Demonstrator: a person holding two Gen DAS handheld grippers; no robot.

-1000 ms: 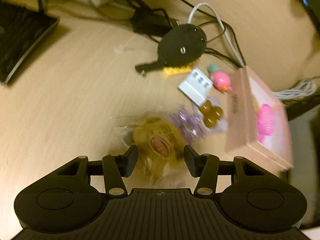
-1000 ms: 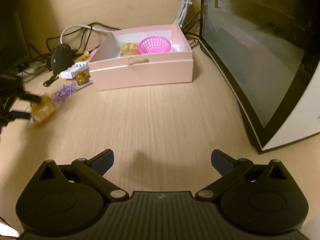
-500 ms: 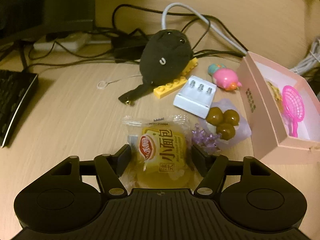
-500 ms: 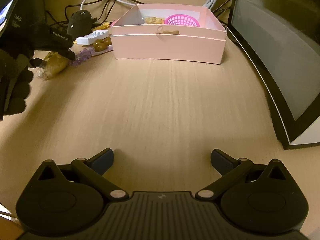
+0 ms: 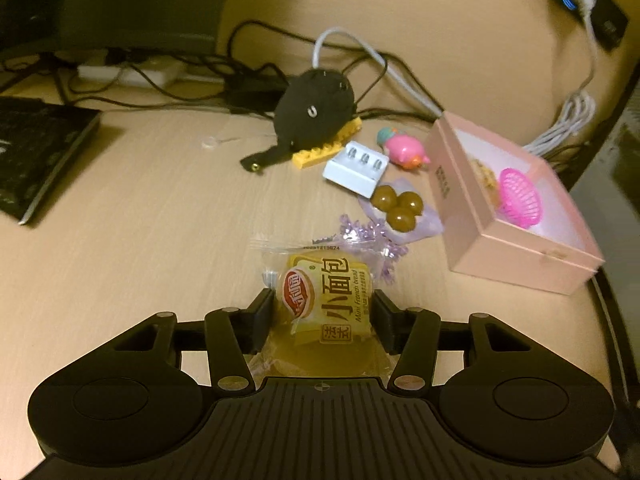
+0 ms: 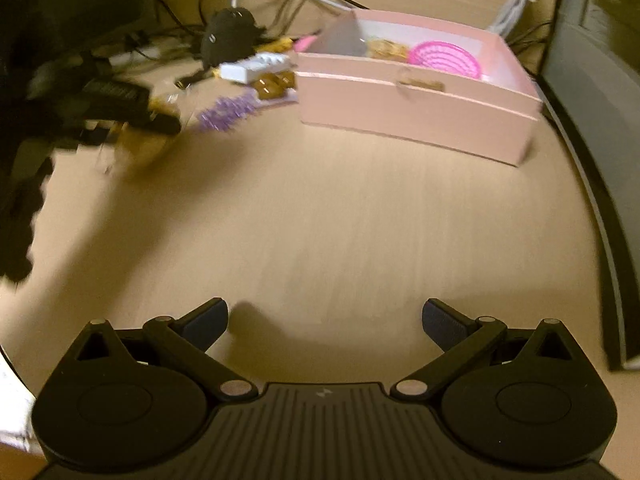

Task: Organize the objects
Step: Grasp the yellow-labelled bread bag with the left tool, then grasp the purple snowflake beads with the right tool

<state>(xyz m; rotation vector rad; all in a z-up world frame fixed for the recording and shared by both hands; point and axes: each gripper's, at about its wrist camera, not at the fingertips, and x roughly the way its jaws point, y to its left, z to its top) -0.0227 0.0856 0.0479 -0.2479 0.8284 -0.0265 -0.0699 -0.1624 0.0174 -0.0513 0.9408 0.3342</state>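
My left gripper [image 5: 323,308] is shut on a yellow mini bread packet [image 5: 326,300] and holds it above the desk. The pink open box [image 5: 504,216] lies to its right, with a pink basket [image 5: 520,196] and a snack inside. Loose on the desk lie a purple tinsel piece [image 5: 372,236], a bag of brown balls [image 5: 398,204], a white holder [image 5: 356,168], a pink toy [image 5: 404,152], a yellow brick [image 5: 328,148] and a black plush [image 5: 316,108]. My right gripper [image 6: 325,322] is open and empty over bare desk. It sees the box [image 6: 416,100] and the left gripper [image 6: 120,104], blurred.
A black keyboard [image 5: 36,152] lies at the left. Cables and a power strip [image 5: 132,72] run along the back. A monitor [image 6: 600,120] stands at the right of the box.
My left gripper closed on the bread packet and lifted it off the desk. The right gripper swung its view a little; the box now sits further right.
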